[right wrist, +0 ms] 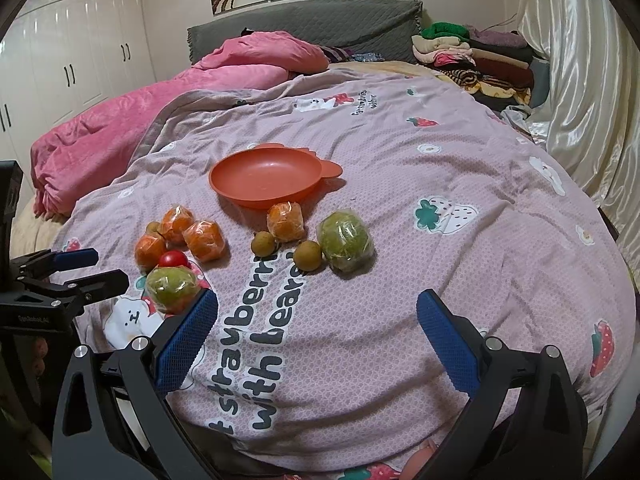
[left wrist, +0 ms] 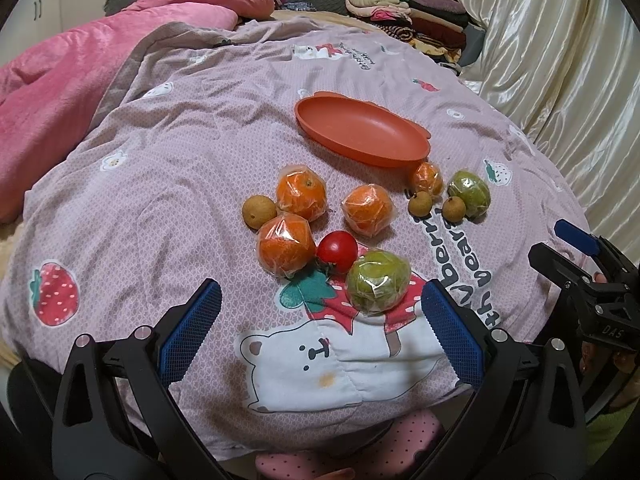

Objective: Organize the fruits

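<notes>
Pink quilt [right wrist: 400, 184] is carrying everything on the bed. The orange dish [right wrist: 264, 178] is lying bare at twelve o'clock, so no sorting is being shown as done. Wrapped fruits [left wrist: 302, 196] are being left scattered below it, well clear of edges. The left gripper [left wrist: 320, 320] and right gripper [right wrist: 316, 328] are being held wide apart, gripping nothing.

Left black plastic gripper [left wrist: 320, 300]: two angular arms with triangular cut-outs, silver round screws at the pivots, and blue knurled rubber pads [left wrist: 192, 332]. Right black plastic gripper [right wrist: 318, 312]: identical build, with white lettering on its body in the left wrist view.
</notes>
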The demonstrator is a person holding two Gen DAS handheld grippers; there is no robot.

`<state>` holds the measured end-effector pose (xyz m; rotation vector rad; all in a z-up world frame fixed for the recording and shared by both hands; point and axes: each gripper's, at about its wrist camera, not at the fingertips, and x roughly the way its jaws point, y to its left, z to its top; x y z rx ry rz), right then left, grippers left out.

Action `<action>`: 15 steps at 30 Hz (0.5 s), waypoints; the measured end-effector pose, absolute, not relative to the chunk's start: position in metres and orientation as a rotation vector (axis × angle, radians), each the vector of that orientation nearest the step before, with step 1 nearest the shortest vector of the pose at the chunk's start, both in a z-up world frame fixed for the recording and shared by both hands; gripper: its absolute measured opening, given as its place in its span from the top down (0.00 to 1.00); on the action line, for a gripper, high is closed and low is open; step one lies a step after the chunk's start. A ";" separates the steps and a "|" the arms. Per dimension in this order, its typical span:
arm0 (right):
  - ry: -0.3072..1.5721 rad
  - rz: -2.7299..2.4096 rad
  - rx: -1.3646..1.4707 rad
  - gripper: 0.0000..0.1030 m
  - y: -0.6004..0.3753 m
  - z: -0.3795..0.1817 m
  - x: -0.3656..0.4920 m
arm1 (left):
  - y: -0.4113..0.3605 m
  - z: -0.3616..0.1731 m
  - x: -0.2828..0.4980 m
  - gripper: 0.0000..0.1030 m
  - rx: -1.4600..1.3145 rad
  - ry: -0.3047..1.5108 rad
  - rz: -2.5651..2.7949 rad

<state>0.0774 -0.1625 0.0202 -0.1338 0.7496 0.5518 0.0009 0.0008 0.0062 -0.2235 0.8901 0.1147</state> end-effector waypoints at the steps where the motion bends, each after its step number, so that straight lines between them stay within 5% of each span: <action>1: 0.750 0.553 -0.134 0.04 -0.163 0.021 0.078 | 0.001 0.006 0.000 0.08 -0.225 0.890 0.114; 15: 0.749 0.553 -0.135 0.04 -0.163 0.022 0.078 | 0.001 0.010 0.001 0.08 -0.228 0.884 0.109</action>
